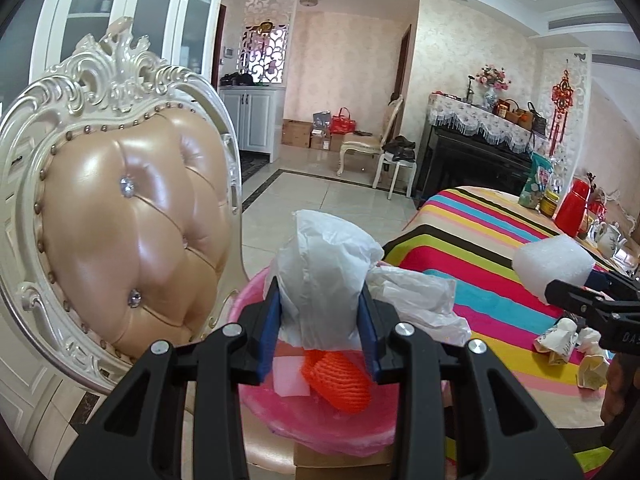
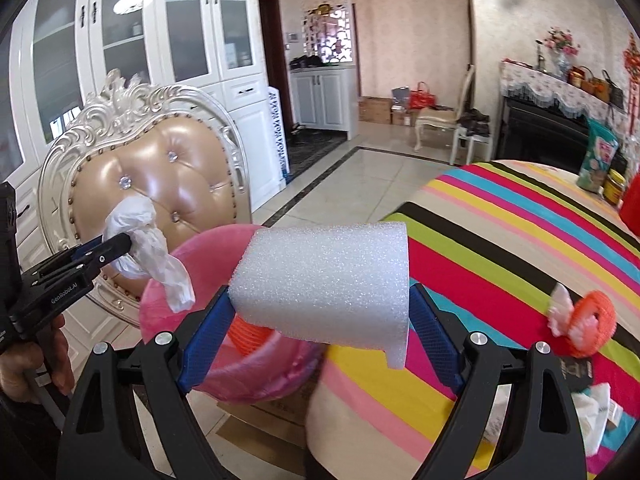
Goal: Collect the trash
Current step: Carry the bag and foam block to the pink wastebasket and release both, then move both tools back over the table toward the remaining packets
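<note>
My left gripper (image 1: pixel 322 304) is shut on a crumpled white plastic bag (image 1: pixel 324 268), held above the pink-lined trash bin (image 1: pixel 320 428) on the chair seat. An orange foam net (image 1: pixel 338 380) and a white scrap lie inside the bin. My right gripper (image 2: pixel 324 320) is shut on a white foam block (image 2: pixel 324 280) at the table's edge, just right of the bin (image 2: pixel 256 376). From the right wrist view the left gripper (image 2: pixel 120 248) hangs at the left with the bag (image 2: pixel 148 248). The right gripper (image 1: pixel 560 292) with its foam block (image 1: pixel 552 264) shows at the right of the left wrist view.
A cream padded chair (image 1: pixel 120 216) backs the bin. On the striped tablecloth (image 2: pixel 500 240) lie an orange net with pink scrap (image 2: pixel 588 320) and crumpled paper (image 1: pixel 568 340). A red thermos (image 1: pixel 576 208), jars and a snack bag stand at the far end. A cardboard box sits under the bin.
</note>
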Available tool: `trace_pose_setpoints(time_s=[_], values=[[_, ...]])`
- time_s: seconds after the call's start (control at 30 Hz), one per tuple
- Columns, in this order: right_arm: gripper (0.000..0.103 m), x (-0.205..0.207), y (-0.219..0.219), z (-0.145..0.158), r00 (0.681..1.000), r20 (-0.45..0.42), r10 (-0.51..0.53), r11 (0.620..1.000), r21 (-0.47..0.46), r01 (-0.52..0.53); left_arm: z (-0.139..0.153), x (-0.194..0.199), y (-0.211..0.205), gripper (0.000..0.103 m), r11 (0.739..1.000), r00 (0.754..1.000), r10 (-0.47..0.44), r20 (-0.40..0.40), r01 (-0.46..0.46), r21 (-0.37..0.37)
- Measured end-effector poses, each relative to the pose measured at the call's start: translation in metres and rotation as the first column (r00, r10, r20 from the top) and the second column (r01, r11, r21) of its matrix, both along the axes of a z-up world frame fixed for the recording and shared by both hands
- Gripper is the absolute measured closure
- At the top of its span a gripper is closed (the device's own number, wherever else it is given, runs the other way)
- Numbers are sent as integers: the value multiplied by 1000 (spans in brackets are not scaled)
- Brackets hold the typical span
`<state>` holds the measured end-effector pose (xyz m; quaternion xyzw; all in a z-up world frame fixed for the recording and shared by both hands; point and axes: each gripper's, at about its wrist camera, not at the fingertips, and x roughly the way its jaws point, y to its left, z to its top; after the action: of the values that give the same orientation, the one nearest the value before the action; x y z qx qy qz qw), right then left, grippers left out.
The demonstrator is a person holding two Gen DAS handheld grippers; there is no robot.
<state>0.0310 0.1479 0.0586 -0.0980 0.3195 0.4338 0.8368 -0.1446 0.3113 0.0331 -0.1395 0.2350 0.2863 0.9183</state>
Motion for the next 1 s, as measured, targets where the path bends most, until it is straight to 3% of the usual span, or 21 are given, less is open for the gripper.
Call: trace_pose_setpoints(time_s=[0.67, 0.93, 1.0], values=[[18, -15, 80, -23, 990, -34, 134, 990, -49, -135, -8, -17, 28, 66, 999, 999, 39, 14, -38, -27], [17, -4, 72, -31, 993, -55, 106, 993, -51, -109, -13, -7, 30, 49, 998, 999, 29, 15, -28, -48], [17, 2, 66, -32, 994, -64, 91, 995, -44, -94, -13, -3, 30, 49, 999, 1000, 23, 9, -23, -47]])
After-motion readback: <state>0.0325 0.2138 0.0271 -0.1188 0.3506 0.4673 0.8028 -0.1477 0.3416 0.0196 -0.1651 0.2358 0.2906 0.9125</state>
